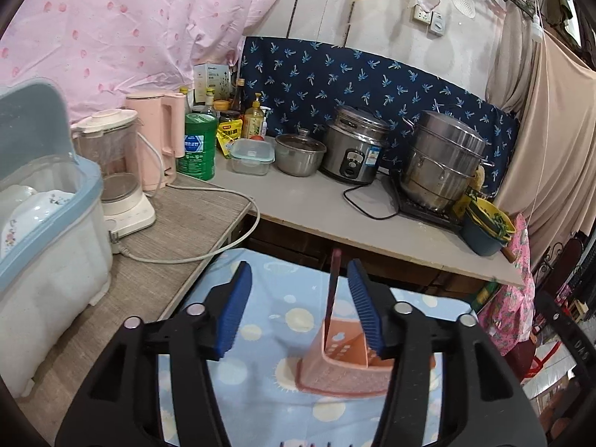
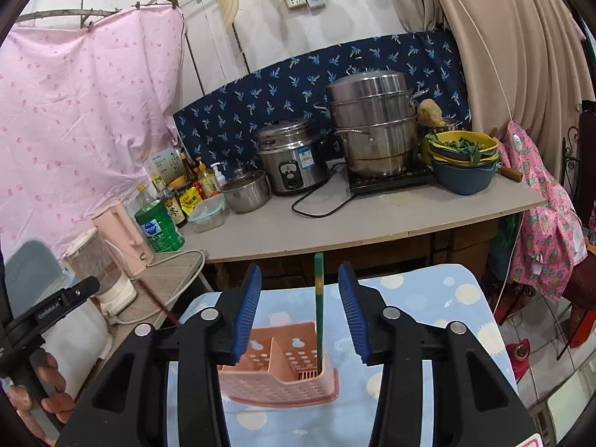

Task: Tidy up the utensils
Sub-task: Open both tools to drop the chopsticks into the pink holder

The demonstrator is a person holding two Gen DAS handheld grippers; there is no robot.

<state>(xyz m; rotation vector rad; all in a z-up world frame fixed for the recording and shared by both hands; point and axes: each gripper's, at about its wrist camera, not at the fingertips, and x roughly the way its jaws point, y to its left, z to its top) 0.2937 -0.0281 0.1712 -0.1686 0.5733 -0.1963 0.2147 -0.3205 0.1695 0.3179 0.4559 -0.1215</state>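
While both grippers' fingers stand open, red chopstick (image 1: pixel 331 294) and green chopstick (image 2: pixel 319 309) lean loose in the caddy (image 2: pixel 283 368); a brushing finger could tip them out.

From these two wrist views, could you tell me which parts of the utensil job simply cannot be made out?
- Left wrist view: the right side of the pink holder is covered by the left gripper.
- Right wrist view: the lower end of the dark red chopstick vanishes behind the right gripper.
- Both views: the lower ends of the dark red chopstick and the green chopstick are hidden by the holder's walls.
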